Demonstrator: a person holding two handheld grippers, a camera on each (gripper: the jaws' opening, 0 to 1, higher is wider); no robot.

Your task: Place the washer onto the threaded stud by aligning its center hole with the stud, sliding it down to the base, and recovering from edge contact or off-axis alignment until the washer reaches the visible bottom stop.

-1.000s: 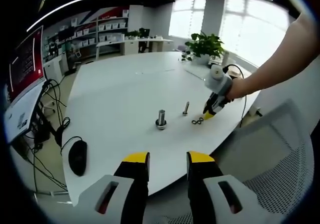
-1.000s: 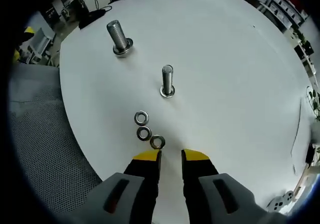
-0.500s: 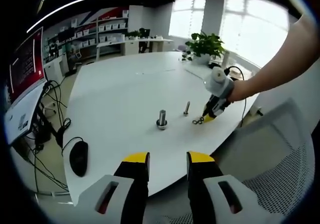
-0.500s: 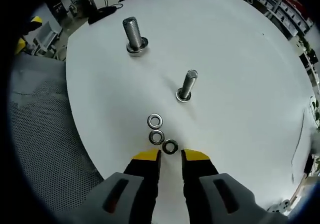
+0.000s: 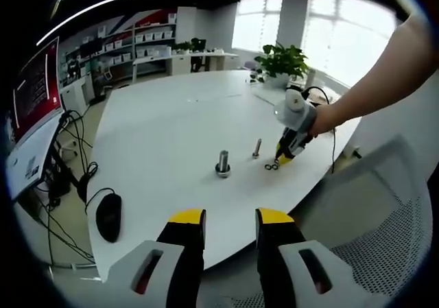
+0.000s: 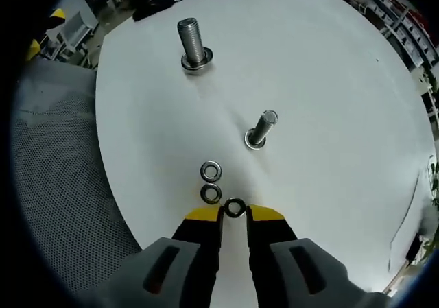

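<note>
Three small steel washers lie on the white table [image 6: 329, 81] in a short row. The nearest washer [image 6: 234, 207] sits right between the yellow tips of my right gripper [image 6: 234, 215], which stands open just above the tabletop. The other two washers [image 6: 210, 182] lie just beyond, to the left. A thin threaded stud [image 6: 260, 129] stands further on, and a thick stud [image 6: 193, 44] with a ring at its base stands farthest. In the left gripper view the right gripper [image 5: 287, 150] hovers by the washers [image 5: 272, 165], and my left gripper [image 5: 230, 219] is open off the table's near edge.
A black mouse [image 5: 106, 215] and cables lie at the table's left edge, beside a monitor [image 5: 27, 109]. A potted plant [image 5: 280, 61] stands at the far side. A mesh chair [image 5: 384, 239] sits under the person's arm [image 5: 384, 75], close to the table rim.
The right gripper has moved forward and down, so the nearest washer now sits between its tips. The left gripper has stayed put.
</note>
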